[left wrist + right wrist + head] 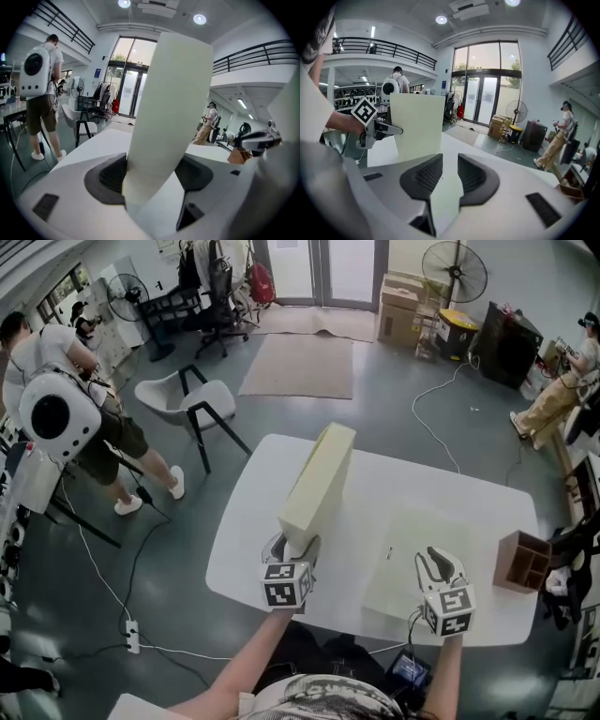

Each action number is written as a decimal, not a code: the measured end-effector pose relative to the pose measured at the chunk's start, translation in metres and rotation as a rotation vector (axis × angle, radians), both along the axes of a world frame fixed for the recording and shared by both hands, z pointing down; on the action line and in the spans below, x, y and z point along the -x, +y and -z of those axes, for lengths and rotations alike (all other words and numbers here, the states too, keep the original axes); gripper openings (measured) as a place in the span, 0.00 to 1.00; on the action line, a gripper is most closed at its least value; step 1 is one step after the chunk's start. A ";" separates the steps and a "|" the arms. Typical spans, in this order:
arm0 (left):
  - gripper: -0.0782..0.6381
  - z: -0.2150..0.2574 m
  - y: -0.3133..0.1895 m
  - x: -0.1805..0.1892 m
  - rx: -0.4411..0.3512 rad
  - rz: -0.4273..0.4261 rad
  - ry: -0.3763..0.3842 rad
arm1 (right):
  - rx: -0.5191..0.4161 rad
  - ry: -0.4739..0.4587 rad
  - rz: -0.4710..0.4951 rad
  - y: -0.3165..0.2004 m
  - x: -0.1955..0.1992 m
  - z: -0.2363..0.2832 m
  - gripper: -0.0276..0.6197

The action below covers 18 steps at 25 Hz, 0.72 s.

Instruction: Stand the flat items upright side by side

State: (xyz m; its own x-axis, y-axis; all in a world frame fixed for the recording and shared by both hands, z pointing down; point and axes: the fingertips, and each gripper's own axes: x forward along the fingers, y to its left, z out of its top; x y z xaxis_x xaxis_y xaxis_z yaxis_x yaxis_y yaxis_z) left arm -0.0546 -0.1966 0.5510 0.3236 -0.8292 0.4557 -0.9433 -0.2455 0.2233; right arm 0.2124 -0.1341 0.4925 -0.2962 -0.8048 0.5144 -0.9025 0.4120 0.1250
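My left gripper clamps one pale cream foam slab upright, while the second pale foam slab lies flat on the white table just before my narrowly parted, empty right gripper, not yet raised.

The upright slab and the flat slab look like pale, matt foam on a smooth white tabletop. The box at the right edge looks like brown wood. The right tool has dark, ribbed, matt pads in smooth pale plastic.
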 end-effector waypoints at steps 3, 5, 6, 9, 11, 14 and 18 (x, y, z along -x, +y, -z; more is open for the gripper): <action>0.56 0.000 0.011 -0.018 0.015 0.021 0.013 | 0.018 -0.015 -0.018 0.011 -0.023 -0.014 0.20; 0.56 0.001 0.019 -0.026 0.022 0.031 0.024 | 0.028 -0.024 -0.019 0.018 -0.030 -0.022 0.20; 0.56 0.001 0.022 -0.029 0.027 0.038 0.032 | 0.033 -0.031 -0.018 0.021 -0.032 -0.026 0.19; 0.56 0.001 0.035 -0.043 0.045 0.067 0.053 | 0.043 -0.052 -0.017 0.032 -0.038 -0.034 0.19; 0.56 0.002 0.040 -0.051 0.040 0.079 0.034 | 0.047 -0.064 -0.018 0.038 -0.040 -0.038 0.19; 0.56 0.002 0.042 -0.057 0.008 0.081 -0.011 | 0.050 -0.079 -0.018 0.043 -0.041 -0.042 0.19; 0.56 0.001 0.040 -0.061 -0.010 0.080 -0.026 | 0.060 -0.091 -0.025 0.050 -0.051 -0.049 0.19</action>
State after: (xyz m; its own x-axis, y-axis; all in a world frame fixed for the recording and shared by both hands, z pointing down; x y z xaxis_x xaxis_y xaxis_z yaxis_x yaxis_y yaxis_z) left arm 0.0061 -0.1562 0.5495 0.2448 -0.8562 0.4550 -0.9653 -0.1714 0.1968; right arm 0.2632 -0.0845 0.5410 -0.3240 -0.7808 0.5341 -0.9191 0.3937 0.0181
